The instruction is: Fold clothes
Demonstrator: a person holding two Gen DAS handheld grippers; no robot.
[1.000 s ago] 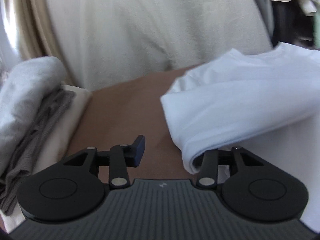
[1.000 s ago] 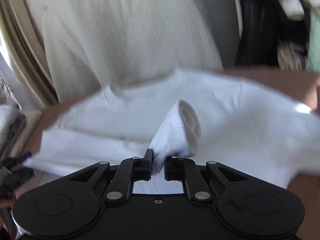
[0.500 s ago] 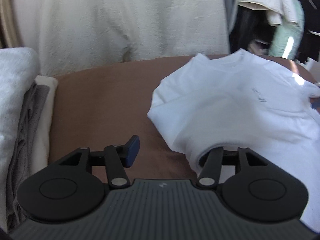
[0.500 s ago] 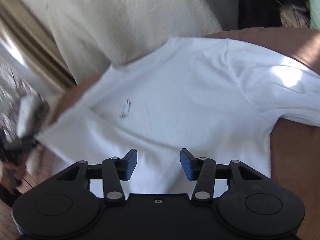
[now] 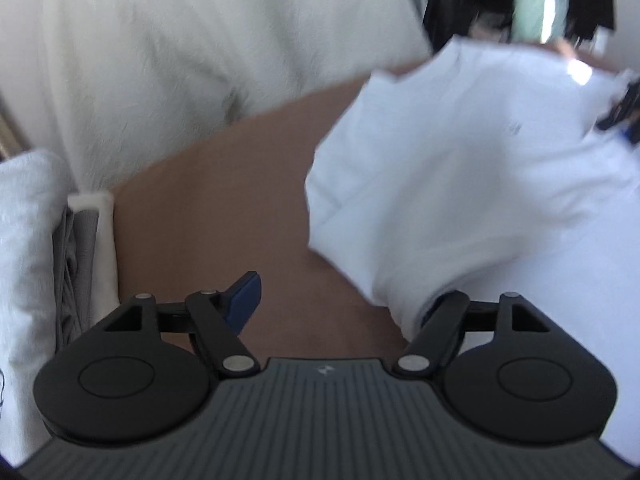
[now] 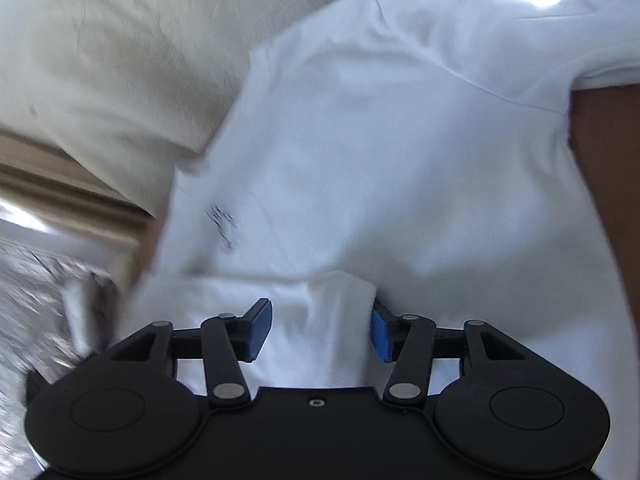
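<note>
A white T-shirt (image 5: 460,168) lies on a brown surface (image 5: 224,200), filling the right of the left wrist view. My left gripper (image 5: 340,304) is open; its left fingertip (image 5: 244,300) is over bare brown surface and its right finger is under the shirt's folded edge. In the right wrist view the same shirt (image 6: 400,140) fills the frame, with a small dark mark (image 6: 224,224). My right gripper (image 6: 320,330) is open, with a raised fold of the shirt (image 6: 340,312) standing between its blue pads.
A stack of folded grey and white clothes (image 5: 48,260) sits at the left. A cream sheet (image 5: 180,40) hangs behind the surface. Hanging garments (image 5: 532,0) are at the far right. The other gripper (image 5: 620,112) shows at the shirt's far edge.
My right gripper let go of the pinched white fabric, opened, and moved close over the shirt, with a fold now between its pads. My left gripper stayed open at the shirt's left edge.
</note>
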